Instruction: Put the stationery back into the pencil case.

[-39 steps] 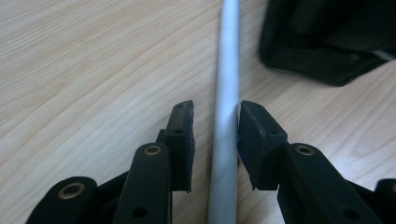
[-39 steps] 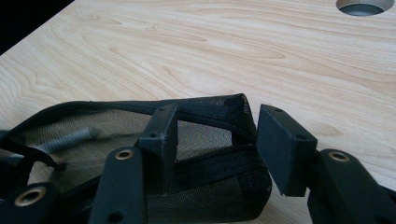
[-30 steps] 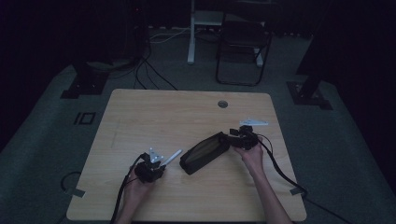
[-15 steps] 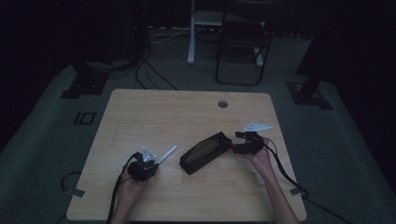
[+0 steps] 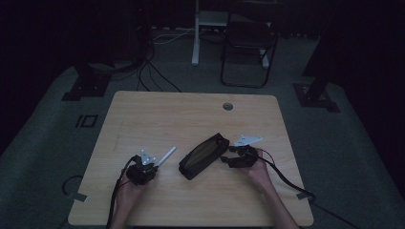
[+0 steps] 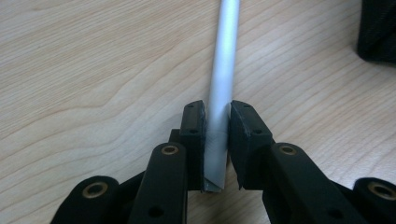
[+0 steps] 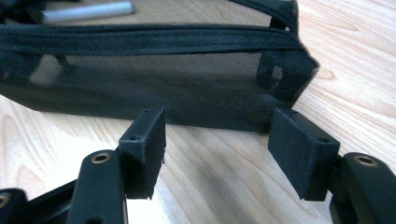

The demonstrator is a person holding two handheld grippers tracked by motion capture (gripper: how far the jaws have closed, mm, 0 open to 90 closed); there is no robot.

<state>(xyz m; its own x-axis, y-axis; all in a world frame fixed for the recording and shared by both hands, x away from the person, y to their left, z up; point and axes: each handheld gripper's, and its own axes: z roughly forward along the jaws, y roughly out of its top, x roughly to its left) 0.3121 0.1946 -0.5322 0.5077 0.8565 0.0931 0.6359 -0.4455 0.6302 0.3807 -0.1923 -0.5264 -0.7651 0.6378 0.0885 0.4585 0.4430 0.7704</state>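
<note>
Wooden table (image 5: 191,119) bearing a black mesh pouch (image 5: 203,155) at centre. Right gripper (image 5: 228,156), jaws apart and lately narrowing, nears its end. Left gripper (image 5: 152,164) clamps a silver pen (image 5: 165,155). Next, seemingly: grip the pouch, insert the pen.

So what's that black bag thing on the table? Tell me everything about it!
The black pouch is long and flat-sided, made of see-through mesh fabric, with a zipper running along its top edge and a small fabric tab at one end. It looks zipped shut. It lies slantwise on the wooden table, between the two hands. The right hand-held gripper sits at its near end with jaws open, not pinching it. A silvery pen lies beyond it, apart.
</note>
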